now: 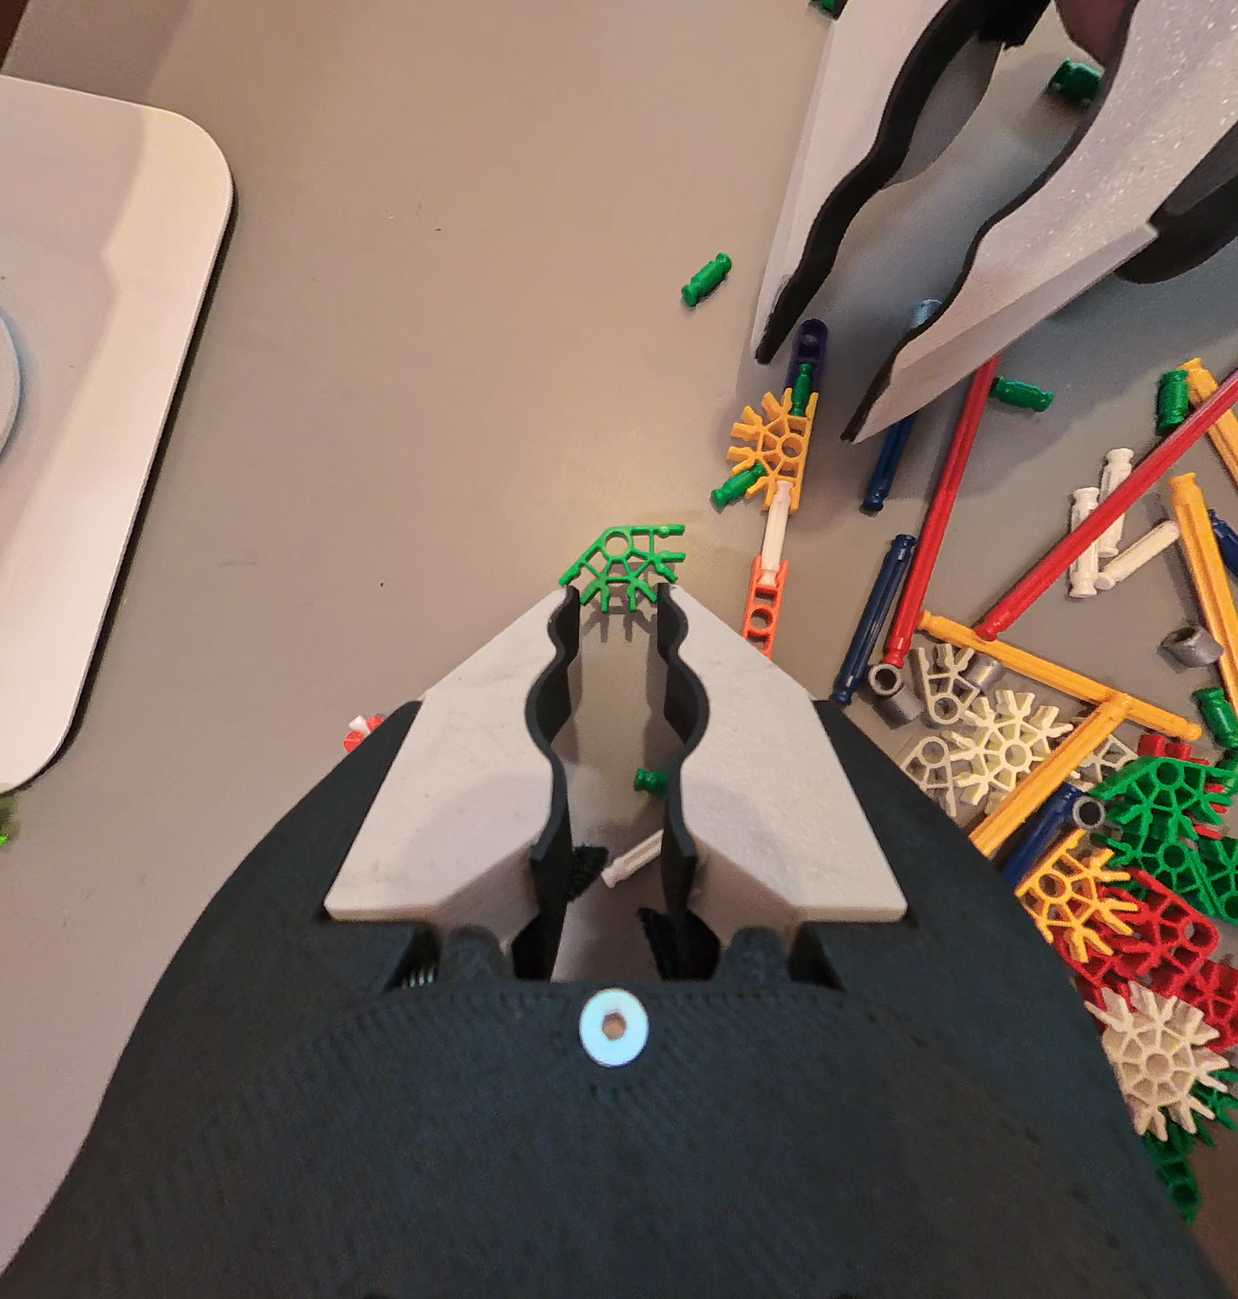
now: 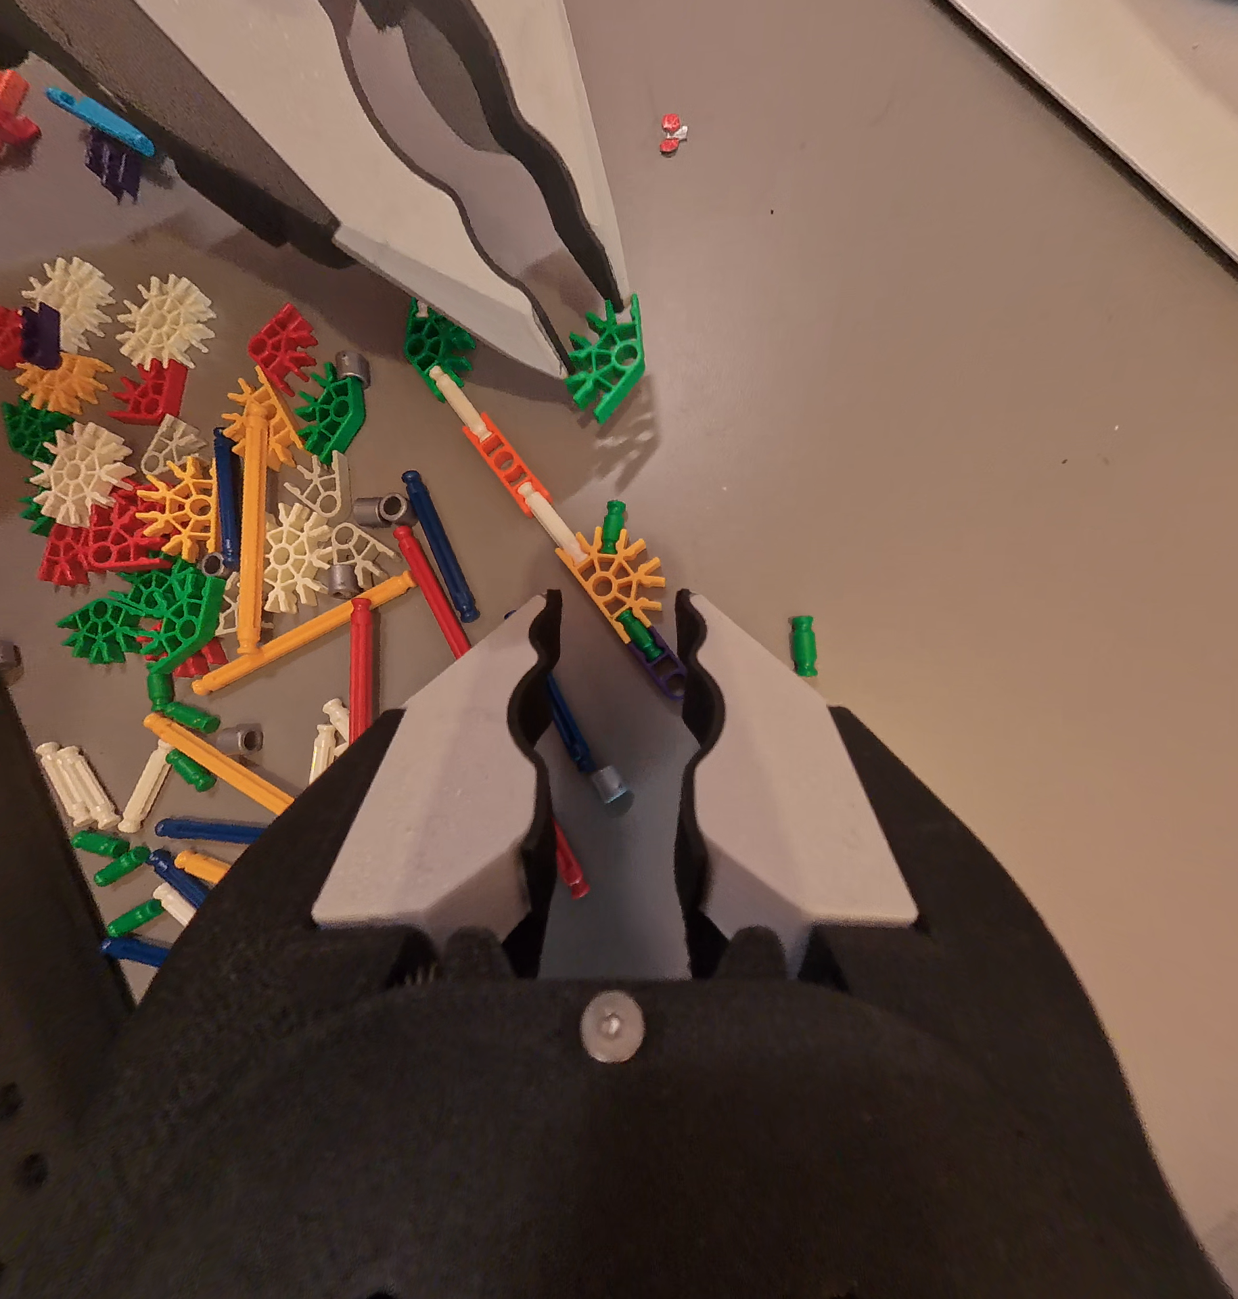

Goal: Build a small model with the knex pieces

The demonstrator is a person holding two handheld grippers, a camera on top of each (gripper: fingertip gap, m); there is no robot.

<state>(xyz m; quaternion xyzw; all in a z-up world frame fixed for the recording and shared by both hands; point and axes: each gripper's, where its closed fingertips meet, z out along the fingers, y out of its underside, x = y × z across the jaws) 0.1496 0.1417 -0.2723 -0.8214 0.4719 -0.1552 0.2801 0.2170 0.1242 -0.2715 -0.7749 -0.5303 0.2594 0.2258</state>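
Note:
My left gripper (image 1: 617, 594) is shut on a green fan-shaped connector (image 1: 623, 562) and holds it by its prongs a little above the grey table; its shadow falls below it. The same grip shows in the right wrist view, with the left gripper (image 2: 594, 330) and the connector (image 2: 605, 358). My right gripper (image 2: 617, 597) is open and empty, its tips on either side of a yellow connector (image 2: 609, 576). That connector is part of a chain with white rods, an orange connector (image 2: 504, 457) and a purple connector (image 2: 662, 664). In the left wrist view the right gripper (image 1: 813, 393) hovers over the chain's yellow connector (image 1: 778, 443).
A pile of loose rods and connectors (image 1: 1094, 773) lies right of the left gripper and shows in the right wrist view (image 2: 180, 527). A white tray-like slab (image 1: 110, 351) sits at the left. A short green rod (image 2: 804, 645) and a small red piece (image 2: 672, 133) lie apart. My hands' fingertips stand some 8 cm from each other. To reach the short green rod (image 2: 804, 645) in a straight line is about 4 cm for my right fingers, about 11 cm for my left. Look for it in the left wrist view (image 1: 707, 277) too.

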